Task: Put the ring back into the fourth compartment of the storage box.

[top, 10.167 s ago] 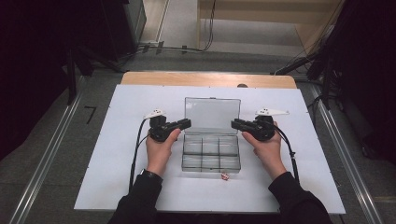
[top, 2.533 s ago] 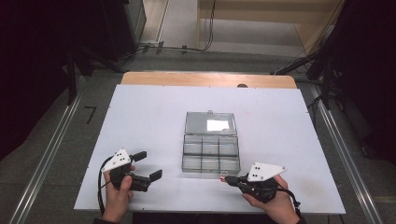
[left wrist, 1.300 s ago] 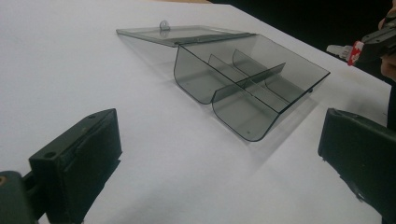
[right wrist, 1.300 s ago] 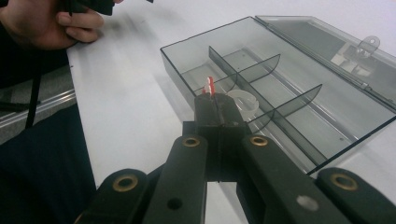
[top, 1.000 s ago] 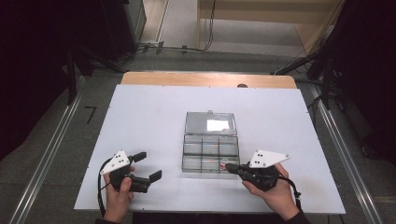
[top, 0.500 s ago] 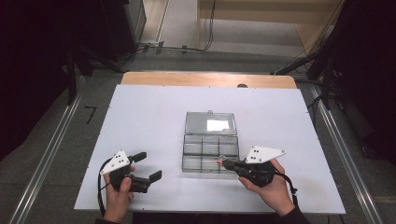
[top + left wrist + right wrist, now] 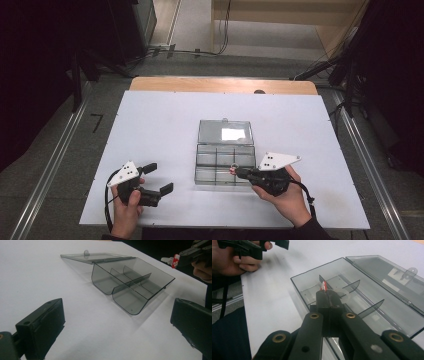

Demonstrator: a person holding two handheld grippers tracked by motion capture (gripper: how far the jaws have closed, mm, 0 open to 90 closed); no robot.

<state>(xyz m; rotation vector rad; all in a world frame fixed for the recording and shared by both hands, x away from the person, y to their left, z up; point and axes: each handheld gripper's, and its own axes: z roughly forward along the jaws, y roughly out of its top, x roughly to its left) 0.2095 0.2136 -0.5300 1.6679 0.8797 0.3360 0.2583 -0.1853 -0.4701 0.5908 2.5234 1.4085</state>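
One small red-and-white item (image 7: 323,286) was pinched in the right gripper (image 7: 236,171), jaws clamped together on it, held over the near-right part of the clear compartment box (image 7: 223,167). My read: pick was done, the box lid was already open and lying flat toward the desk's far edge, placement was not yet done. What was left, as I judged it: lower the item into a near compartment, release, then probably shut the lid. All compartments looked empty.

Left gripper (image 7: 155,179) sat idle near the desk's near-left corner, jaws apart, nothing between them, well apart from the box.

View differences:
- High view gave the layout: box in the middle of the white desk (image 7: 150,130), one hand on each side, item just a speck at the right jaw tips.
- Right gripper view showed the grip itself: red-and-white piece plus a pale translucent ring or tab (image 7: 342,294) sticking out past the tips, above the dividers. Couldn't tell exactly what the item was.
- Left gripper view showed the box side-on, its curved near wall and dividers, with the held item (image 7: 175,260) raised above the box rim, not touching it.
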